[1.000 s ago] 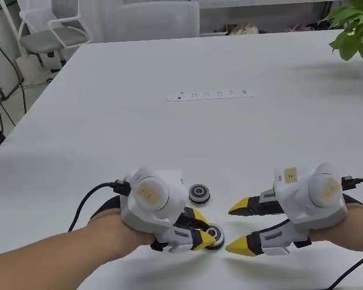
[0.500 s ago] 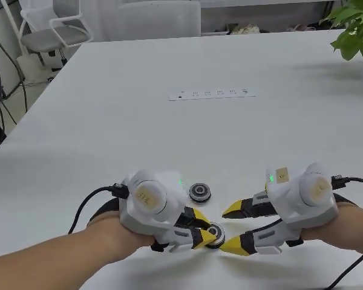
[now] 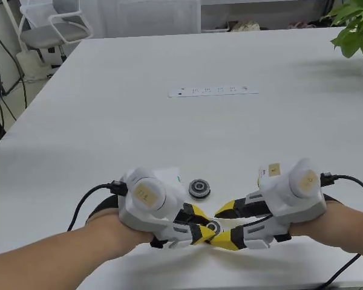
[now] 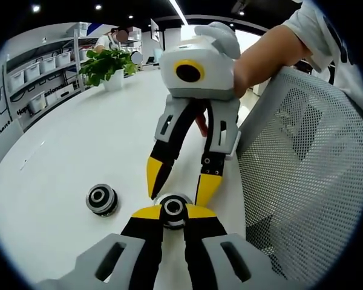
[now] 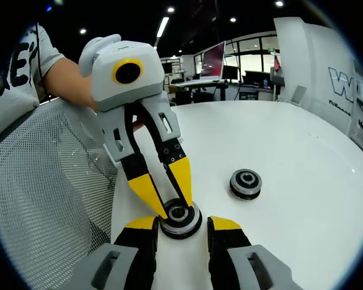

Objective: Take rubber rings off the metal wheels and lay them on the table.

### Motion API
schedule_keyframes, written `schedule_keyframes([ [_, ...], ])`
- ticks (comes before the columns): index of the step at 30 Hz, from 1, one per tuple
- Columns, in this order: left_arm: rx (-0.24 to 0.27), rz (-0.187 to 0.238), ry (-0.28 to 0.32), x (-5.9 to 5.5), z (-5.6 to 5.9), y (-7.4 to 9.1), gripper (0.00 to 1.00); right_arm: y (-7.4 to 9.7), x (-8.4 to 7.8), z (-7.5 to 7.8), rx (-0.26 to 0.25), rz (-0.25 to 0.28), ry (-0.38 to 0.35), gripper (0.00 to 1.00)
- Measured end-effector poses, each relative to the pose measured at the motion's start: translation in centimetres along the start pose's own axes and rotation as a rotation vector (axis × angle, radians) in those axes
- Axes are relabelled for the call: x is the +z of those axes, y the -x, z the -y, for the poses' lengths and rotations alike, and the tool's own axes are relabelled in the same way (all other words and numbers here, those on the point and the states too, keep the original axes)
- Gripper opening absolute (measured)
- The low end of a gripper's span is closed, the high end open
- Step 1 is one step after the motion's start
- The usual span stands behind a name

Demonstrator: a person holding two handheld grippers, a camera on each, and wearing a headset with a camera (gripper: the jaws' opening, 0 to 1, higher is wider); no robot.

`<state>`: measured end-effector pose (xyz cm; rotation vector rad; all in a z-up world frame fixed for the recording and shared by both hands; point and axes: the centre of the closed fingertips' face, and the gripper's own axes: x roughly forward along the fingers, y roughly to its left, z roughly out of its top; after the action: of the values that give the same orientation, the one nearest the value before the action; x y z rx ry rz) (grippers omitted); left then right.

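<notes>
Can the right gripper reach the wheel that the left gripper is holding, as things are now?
Probably yes. The right gripper is open, with its jaws on either side of the wheel that the left gripper pinches, and nothing lies between them.

head: above, forward-down; gripper views: close, opposed; shared: wheel (image 4: pixel 172 209)

The right gripper (image 3: pixel 219 227), a second earlier well clear to the right, swung in toward the left gripper (image 3: pixel 201 227) until its spread yellow-tipped jaws flanked the metal wheel (image 3: pixel 213 228) pinched in the left one's jaws.
</notes>
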<state>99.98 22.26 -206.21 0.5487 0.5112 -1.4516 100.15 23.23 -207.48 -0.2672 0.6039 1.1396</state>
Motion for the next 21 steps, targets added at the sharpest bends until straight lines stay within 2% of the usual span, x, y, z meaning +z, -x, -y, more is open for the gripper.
schedule_keyframes([
  [21,0.008,0.006,0.005,-0.02,-0.07,0.03,0.07,0.49,-0.70,-0.34,-0.008,-0.029,0.030,0.21],
])
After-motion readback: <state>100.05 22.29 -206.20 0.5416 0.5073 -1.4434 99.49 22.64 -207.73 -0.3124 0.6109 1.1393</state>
